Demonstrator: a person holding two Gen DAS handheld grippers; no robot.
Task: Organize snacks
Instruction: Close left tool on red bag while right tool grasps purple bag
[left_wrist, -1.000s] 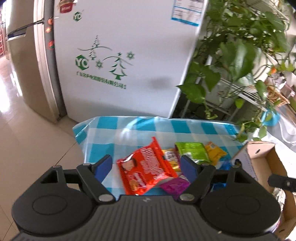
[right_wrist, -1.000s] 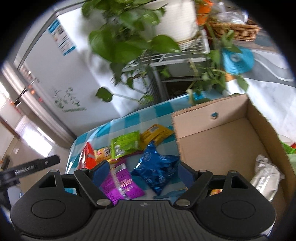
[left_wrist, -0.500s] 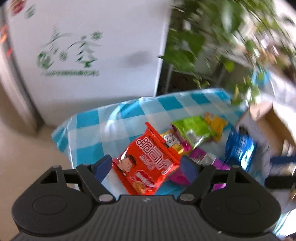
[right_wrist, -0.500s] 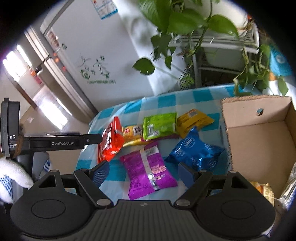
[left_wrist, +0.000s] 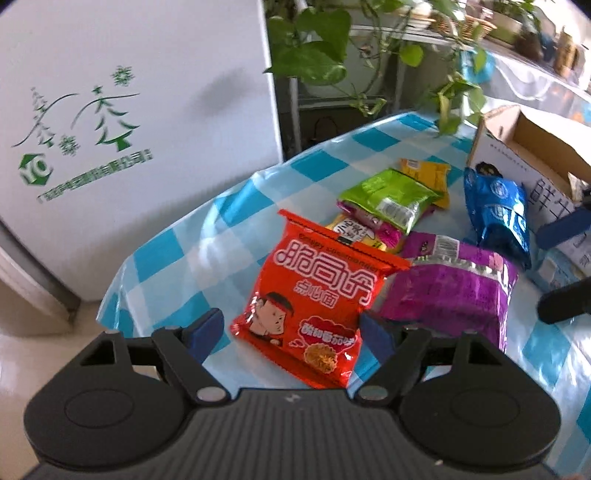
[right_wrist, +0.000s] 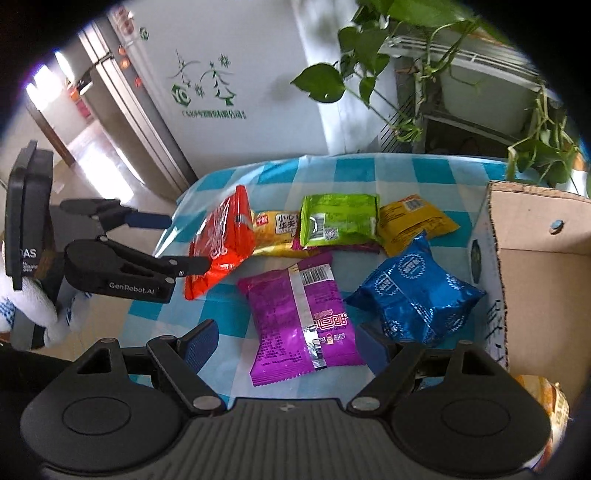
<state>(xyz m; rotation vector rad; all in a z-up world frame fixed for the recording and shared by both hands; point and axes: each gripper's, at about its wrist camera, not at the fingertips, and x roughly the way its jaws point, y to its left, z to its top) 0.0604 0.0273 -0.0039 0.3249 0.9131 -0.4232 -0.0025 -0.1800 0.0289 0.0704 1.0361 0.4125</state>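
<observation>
Crinkly foil and plastic: every snack here is looking like a light, puffy sealed packet, likely slippery and easy to crush, so the flat crimped end seams or a gentle pinch across the middle are probably the best holds.
Red noodle-snack packet (left_wrist: 317, 306): lying on the blue-checked tablecloth (left_wrist: 192, 258), sitting between the spread fingers of the left gripper (left_wrist: 291, 334), not being pinched.
Purple packet (right_wrist: 299, 325): lying seam-side up between the spread fingers of the right gripper (right_wrist: 284, 345), pads not pressing on it.
Blue packet (right_wrist: 417, 291): resting just beside the cardboard box (right_wrist: 535, 236).
Green packet (right_wrist: 338, 219): overlapping a magenta packet (right_wrist: 332, 246) that is mostly hidden.
Yellow packets: two, one (right_wrist: 275, 229) beside the red one, one (right_wrist: 413, 223) nearer the box.
Count on the cloth: seven packets, one red, one purple, one blue, one green, one magenta, two yellow.
Box: one, already holding at least one packet (right_wrist: 550, 402), the rest hidden.
Grippers: two, both standing open.
</observation>
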